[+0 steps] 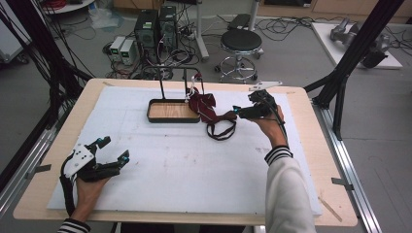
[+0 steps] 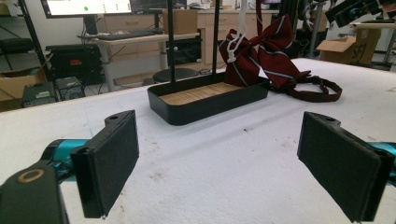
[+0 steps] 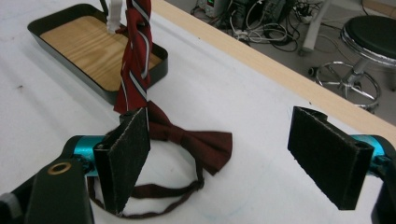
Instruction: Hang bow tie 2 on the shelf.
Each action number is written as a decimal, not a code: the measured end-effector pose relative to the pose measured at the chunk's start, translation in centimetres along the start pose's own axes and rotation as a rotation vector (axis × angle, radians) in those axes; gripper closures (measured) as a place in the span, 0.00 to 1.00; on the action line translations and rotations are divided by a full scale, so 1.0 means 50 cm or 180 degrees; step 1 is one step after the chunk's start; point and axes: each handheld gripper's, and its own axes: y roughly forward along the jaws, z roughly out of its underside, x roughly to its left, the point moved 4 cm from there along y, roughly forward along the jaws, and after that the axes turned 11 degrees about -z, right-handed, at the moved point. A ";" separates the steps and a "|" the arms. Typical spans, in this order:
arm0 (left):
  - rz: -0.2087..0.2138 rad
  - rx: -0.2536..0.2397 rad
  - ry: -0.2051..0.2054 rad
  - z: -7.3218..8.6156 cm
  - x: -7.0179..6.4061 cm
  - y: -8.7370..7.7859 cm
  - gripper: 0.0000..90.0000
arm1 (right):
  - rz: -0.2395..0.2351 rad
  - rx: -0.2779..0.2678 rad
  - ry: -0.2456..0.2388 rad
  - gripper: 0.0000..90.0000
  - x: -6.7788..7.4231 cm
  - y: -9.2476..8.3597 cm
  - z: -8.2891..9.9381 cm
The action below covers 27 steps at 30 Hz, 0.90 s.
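Observation:
A black tray [image 1: 149,110] with a wooden floor stands at the back middle of the white mat, and a thin black rack [image 1: 162,87] rises from it. A maroon striped tie [image 1: 199,103] hangs from the rack on a white clip, over the tray's right end. A maroon bow tie [image 1: 217,117] with its strap loop [image 1: 221,132] lies on the mat to the right of the tray. My right gripper [image 1: 235,112] hovers at the bow tie's right end, open, with the bow tie [image 3: 196,140] by its left jaw and untouched. My left gripper [image 1: 114,148] rests open at the front left.
The mat [image 1: 194,165] covers most of the wooden table. A stool [image 1: 240,43], computer boxes [image 1: 155,26] and cables stand on the floor behind the table. A black frame post [image 1: 350,63] slants at the right.

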 end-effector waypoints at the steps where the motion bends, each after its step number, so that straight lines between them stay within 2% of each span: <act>1: 0.0000 0.0000 0.0000 0.000 0.000 0.000 0.14 | -0.0015 0.0023 0.0011 0.22 0.000 0.003 -0.003; 4: -0.0001 -0.0002 0.0005 0.000 0.000 0.000 0.14 | -0.0109 0.0124 -0.0040 0.21 -0.004 0.019 -0.015; 6: 0.0001 -0.0002 0.0004 0.000 0.001 0.000 0.14 | -0.0222 0.0142 -0.0039 0.21 -0.004 0.029 -0.023; 7: 0.0001 -0.0002 0.0004 0.000 0.001 0.000 0.14 | -0.0222 0.0142 -0.0039 0.21 -0.004 0.029 -0.023; 8: 0.0004 -0.0001 -0.0001 0.000 0.001 0.000 0.14 | -0.0318 0.0180 -0.0050 0.20 -0.004 0.040 -0.030; 10: 0.0005 -0.0001 -0.0005 0.000 0.001 0.000 0.14 | -0.0359 0.0218 -0.0074 0.20 -0.005 0.049 -0.035; 15: 0.0005 -0.0001 -0.0003 0.000 0.001 0.000 0.14 | -0.0394 0.0295 -0.0092 0.20 -0.015 0.069 -0.043; 20: 0.0004 0.0001 -0.0002 0.000 0.001 0.000 0.14 | -0.0321 0.0574 -0.0263 0.17 -0.026 0.094 -0.041; 22: 0.0004 0.0001 -0.0002 0.000 0.001 0.000 0.14 | -0.0361 0.0576 -0.0208 0.17 -0.031 0.103 -0.036; 24: 0.0004 0.0000 -0.0002 0.000 0.001 0.000 0.14 | -0.0365 0.0694 -0.0193 0.17 -0.033 0.113 -0.026; 25: 0.0003 0.0000 -0.0001 0.000 0.001 0.000 0.14 | -0.0365 0.0694 -0.0193 0.17 -0.033 0.113 -0.026; 26: 0.0002 0.0000 0.0000 0.000 0.000 0.000 0.14 | -0.0369 0.0810 -0.0205 0.17 -0.035 0.122 -0.016; 27: 0.0002 0.0000 0.0000 0.000 0.000 0.000 0.14 | -0.0377 0.0843 -0.0195 0.17 -0.035 0.127 -0.013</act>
